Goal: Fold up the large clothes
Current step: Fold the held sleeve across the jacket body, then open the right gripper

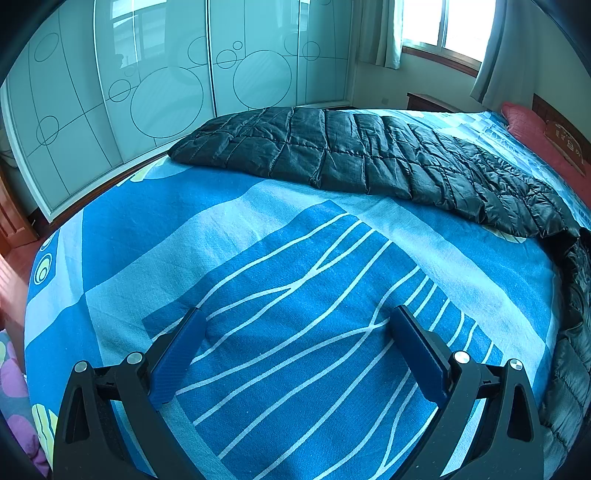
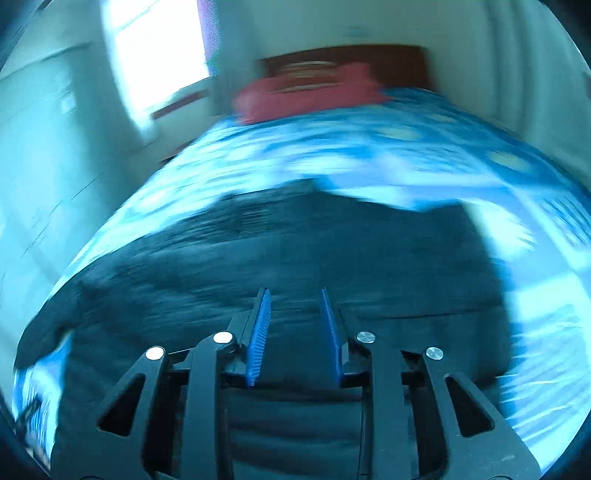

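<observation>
Ahead of the left gripper [image 1: 299, 314], whose fingers are spread wide with nothing between them, lies bare blue bedsheet [image 1: 280, 266]; beyond it one dark quilted jacket [image 1: 354, 158] stretches across the bed. One red pillow [image 1: 535, 129] sits far right. The right gripper [image 2: 295, 295], fingers slightly apart and empty, hovers over the jacket, blurred.

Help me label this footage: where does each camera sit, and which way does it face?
Left wrist: on the left gripper, jaws wide, angled down across the bed at the black jacket, wardrobe and window.
Right wrist: on the right gripper, jaws slightly apart, blurred, over the jacket, facing the headboard.
Shared: bed, jacket, red pillow.
</observation>
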Demonstrator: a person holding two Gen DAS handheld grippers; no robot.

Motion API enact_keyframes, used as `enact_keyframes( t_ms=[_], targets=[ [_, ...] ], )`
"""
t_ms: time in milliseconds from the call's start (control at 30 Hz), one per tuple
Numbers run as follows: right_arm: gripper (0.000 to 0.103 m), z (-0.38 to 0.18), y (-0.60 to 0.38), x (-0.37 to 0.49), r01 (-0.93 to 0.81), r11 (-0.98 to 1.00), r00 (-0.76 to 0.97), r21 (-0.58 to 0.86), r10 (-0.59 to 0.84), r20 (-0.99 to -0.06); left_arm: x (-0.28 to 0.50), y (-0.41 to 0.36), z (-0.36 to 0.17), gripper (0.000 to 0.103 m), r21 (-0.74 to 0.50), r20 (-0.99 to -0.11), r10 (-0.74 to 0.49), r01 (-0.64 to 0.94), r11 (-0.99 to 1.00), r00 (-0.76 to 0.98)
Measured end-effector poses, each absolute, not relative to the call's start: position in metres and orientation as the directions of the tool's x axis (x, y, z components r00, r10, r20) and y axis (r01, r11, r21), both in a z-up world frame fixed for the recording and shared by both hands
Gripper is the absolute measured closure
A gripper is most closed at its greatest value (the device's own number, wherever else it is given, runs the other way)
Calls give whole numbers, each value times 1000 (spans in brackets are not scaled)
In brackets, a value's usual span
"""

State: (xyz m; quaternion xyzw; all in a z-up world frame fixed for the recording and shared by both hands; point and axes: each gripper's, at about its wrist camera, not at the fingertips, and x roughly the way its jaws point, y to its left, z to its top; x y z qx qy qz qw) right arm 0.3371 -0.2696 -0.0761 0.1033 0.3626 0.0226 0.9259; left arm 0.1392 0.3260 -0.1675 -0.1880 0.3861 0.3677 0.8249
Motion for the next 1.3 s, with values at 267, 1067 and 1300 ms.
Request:
enact_keyframes(
  t_ms=[267,1067,1300],
  targets=[
    [81,-143,-351,343,138,961,649,240,95,-755,142,325,-169,4,-13,-775,469,-753,658,423],
    [45,-147,-364,447,210,969,607,133,-22,-795,144,322,-170,4,-9,-775,472,-755,656,420],
    [33,-107,-324,383,173,980,714,98,-56,-698,143,322,-170,4,-12,-774,472,-755,656,422]
  ],
)
